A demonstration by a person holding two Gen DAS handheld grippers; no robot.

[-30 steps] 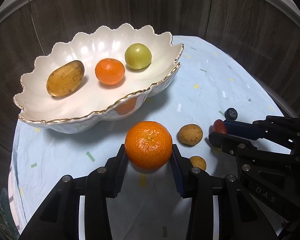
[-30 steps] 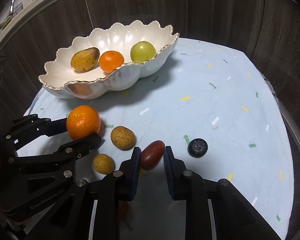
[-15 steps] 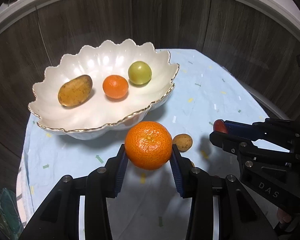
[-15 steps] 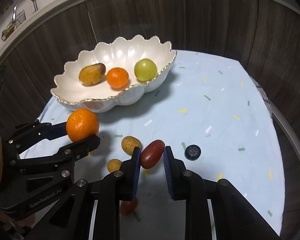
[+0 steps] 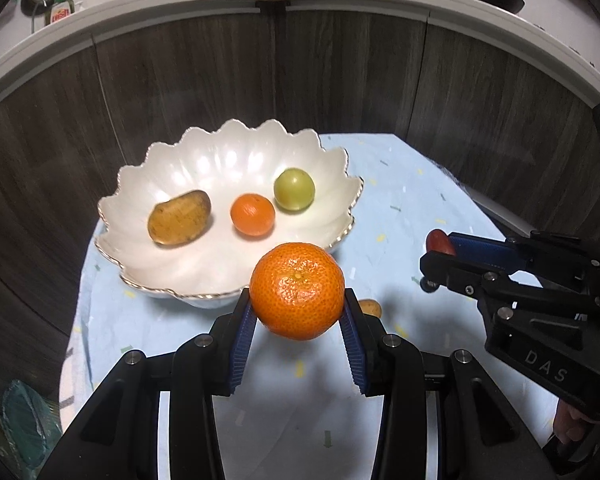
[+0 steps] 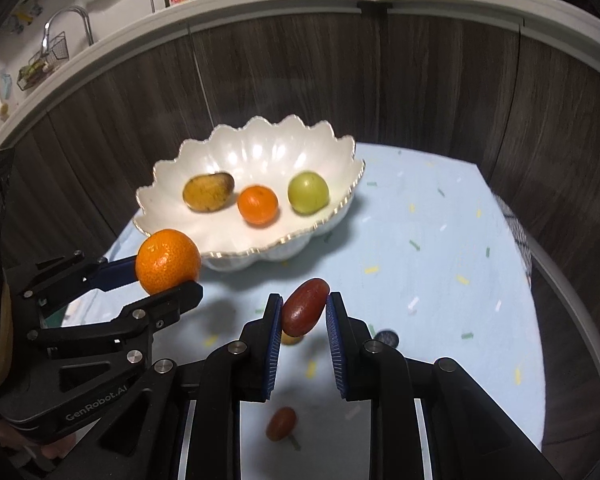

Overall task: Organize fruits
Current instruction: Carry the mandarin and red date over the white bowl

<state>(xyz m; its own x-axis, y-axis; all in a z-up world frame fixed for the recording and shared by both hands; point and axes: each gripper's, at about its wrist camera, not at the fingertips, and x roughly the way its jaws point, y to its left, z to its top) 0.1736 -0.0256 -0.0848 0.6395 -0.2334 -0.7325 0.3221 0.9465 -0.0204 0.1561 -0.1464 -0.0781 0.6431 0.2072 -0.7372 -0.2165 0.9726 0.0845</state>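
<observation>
My left gripper (image 5: pixel 298 300) is shut on a large mandarin (image 5: pixel 297 290) and holds it above the table, just in front of the white scalloped bowl (image 5: pixel 140 216). The bowl holds a yellow-brown mango (image 5: pixel 179 217), a small orange (image 5: pixel 252 214) and a green fruit (image 5: pixel 294 189). My right gripper (image 6: pixel 303 308) is shut on a dark red oval fruit (image 6: pixel 304 306), raised above the table, to the right of the left gripper (image 6: pixel 156 284). The bowl also shows in the right wrist view (image 6: pixel 160 208).
On the light blue cloth (image 6: pixel 440 264) lie a dark blueberry (image 6: pixel 387 337), a second red fruit (image 6: pixel 281 423) and a small yellow-brown fruit (image 5: pixel 370 307). Dark wood panels stand behind the table. A kitchen counter runs above them.
Both grippers have risen from the table with their fruits, and the bowl now looks farther and lower. The loose fruits stay on the cloth.
</observation>
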